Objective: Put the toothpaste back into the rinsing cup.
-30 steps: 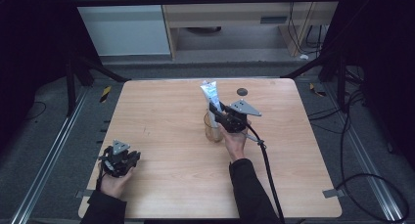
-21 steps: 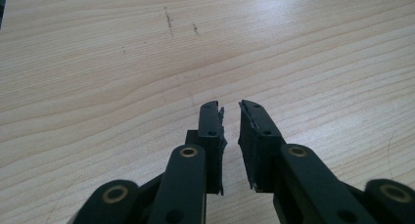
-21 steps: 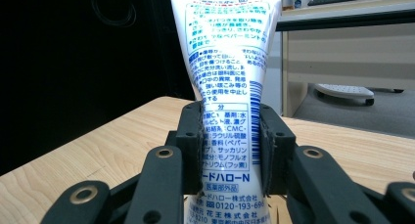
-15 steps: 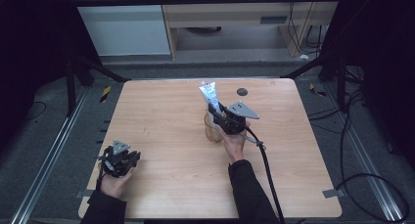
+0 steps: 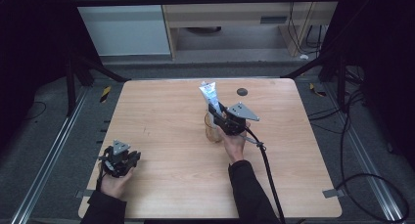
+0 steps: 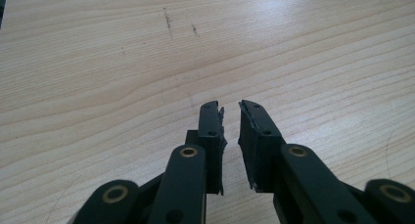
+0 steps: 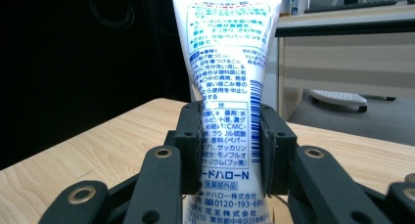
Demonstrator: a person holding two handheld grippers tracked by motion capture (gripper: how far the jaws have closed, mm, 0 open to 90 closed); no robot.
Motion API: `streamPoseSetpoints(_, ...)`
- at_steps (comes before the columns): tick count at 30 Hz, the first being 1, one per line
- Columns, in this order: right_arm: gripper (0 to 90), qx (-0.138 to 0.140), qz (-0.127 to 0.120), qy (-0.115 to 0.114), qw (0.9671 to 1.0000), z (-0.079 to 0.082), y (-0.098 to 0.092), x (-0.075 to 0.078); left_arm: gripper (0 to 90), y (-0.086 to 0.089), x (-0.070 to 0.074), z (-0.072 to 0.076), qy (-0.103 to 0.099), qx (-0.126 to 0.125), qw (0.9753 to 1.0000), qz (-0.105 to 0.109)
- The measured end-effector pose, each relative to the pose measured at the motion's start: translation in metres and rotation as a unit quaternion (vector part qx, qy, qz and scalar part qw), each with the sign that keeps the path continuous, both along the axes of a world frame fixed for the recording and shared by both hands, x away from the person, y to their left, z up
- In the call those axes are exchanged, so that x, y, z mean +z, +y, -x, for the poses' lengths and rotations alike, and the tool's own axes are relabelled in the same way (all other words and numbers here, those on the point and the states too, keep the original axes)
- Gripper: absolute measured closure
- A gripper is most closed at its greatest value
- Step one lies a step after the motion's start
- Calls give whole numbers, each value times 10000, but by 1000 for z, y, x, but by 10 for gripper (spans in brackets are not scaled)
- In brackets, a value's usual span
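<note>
A white toothpaste tube [image 5: 209, 94] with blue print stands upright at the table's middle. Its lower end sits over or inside a small amber see-through cup [image 5: 213, 132]; I cannot tell how deep it reaches. My right gripper [image 5: 214, 111] is shut on the tube, and in the right gripper view both jaws press the tube's [image 7: 227, 62] sides at my right gripper [image 7: 227, 131]. My left gripper [image 5: 126, 157] rests in a hand near the front left corner. In the left gripper view my left gripper [image 6: 231, 106] has its jaws almost together, with nothing between them, over bare wood.
The wooden table [image 5: 161, 106] carries a small dark disc [image 5: 241, 92] near its far edge, behind the tube. A black cable [image 5: 266, 170] trails from the right gripper toward the front edge. Metal rails and dark floor surround the table.
</note>
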State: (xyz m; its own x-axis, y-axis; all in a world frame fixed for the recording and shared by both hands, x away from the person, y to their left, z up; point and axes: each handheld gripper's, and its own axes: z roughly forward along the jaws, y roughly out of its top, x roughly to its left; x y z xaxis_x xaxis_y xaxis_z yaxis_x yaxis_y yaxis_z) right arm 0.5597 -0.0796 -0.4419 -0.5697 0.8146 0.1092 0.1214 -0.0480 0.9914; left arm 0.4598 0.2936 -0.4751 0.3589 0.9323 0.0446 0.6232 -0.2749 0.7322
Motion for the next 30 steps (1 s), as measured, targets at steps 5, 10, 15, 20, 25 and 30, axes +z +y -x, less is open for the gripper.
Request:
streamPoseSetpoints(5,670,24,-36,-18,10000,2,-1,-1,784,0,0,0,1,9,10000,9)
streamPoseSetpoints(10,661,54,24,239,9997,3,-3,5,785,0,0,0,-2,0,10000,1)
streamPoseSetpoints(15,654,125,152,539,9984,3,-7,12,784,0,0,0,3,5,10000,-1)
streamPoseSetpoints(20,635,227,243,783,9964,0,-10,18,784,0,0,0,3,4,10000,-5)
streamPoseSetpoints(25,622,211,313,781,9962,0,-9,19,784,0,0,0,4,3,10000,-2)
streamPoseSetpoints(30,601,181,367,815,9958,-1,-8,20,784,0,0,0,4,-2,10000,-4)
